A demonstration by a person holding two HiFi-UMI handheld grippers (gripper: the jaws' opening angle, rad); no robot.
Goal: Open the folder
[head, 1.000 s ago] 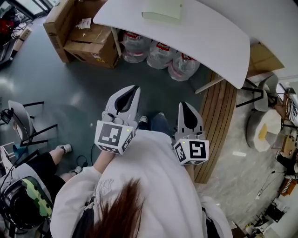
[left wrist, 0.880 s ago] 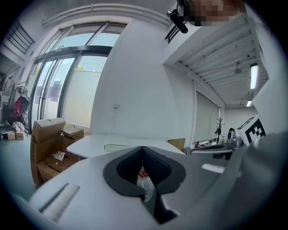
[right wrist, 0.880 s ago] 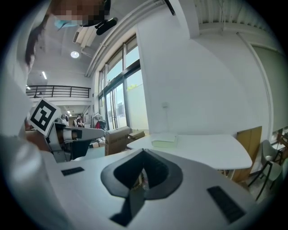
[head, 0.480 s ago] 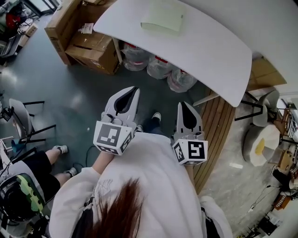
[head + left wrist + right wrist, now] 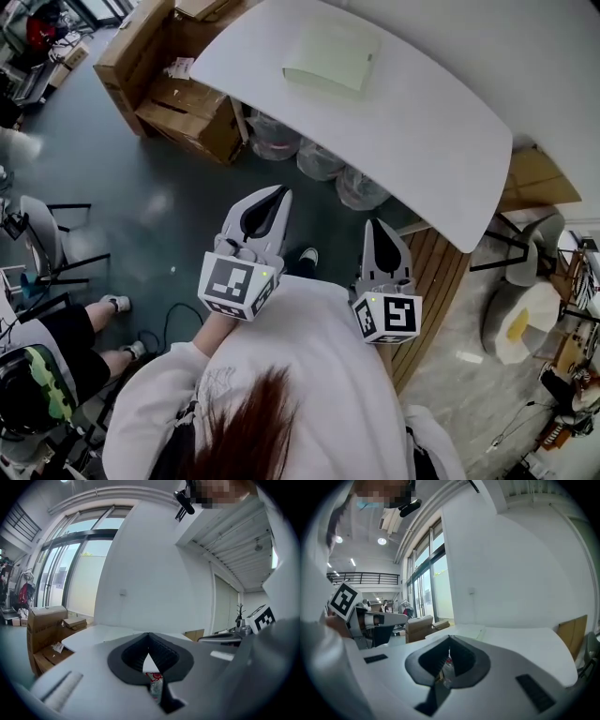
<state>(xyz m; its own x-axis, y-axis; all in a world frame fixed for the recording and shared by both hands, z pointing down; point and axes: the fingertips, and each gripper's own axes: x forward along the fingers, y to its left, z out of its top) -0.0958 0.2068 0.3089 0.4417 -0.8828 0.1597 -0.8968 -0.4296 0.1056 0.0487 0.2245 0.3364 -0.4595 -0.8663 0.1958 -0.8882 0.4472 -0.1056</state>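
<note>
A pale green folder [image 5: 333, 53] lies shut and flat on the far part of a white curved table [image 5: 431, 131]. Both grippers are held out in front of the person's body, short of the table's near edge and well away from the folder. My left gripper [image 5: 279, 192] is shut with nothing between its fingertips, and its own view [image 5: 149, 634] shows the tips meeting. My right gripper [image 5: 377, 223] is also shut and empty, its tips together [image 5: 450, 637]. The tabletop [image 5: 525, 641] lies ahead in the right gripper view.
Cardboard boxes [image 5: 169, 84] are stacked at the table's left end. Large water bottles [image 5: 319, 159] lie under the table. A chair [image 5: 42, 239] and a seated person's legs [image 5: 84, 323] are at the left. Wooden slats [image 5: 441, 272] run along the floor at the right.
Both grippers have moved forward together toward the table, still shut. The table and folder now sit lower and nearer in the head view.
</note>
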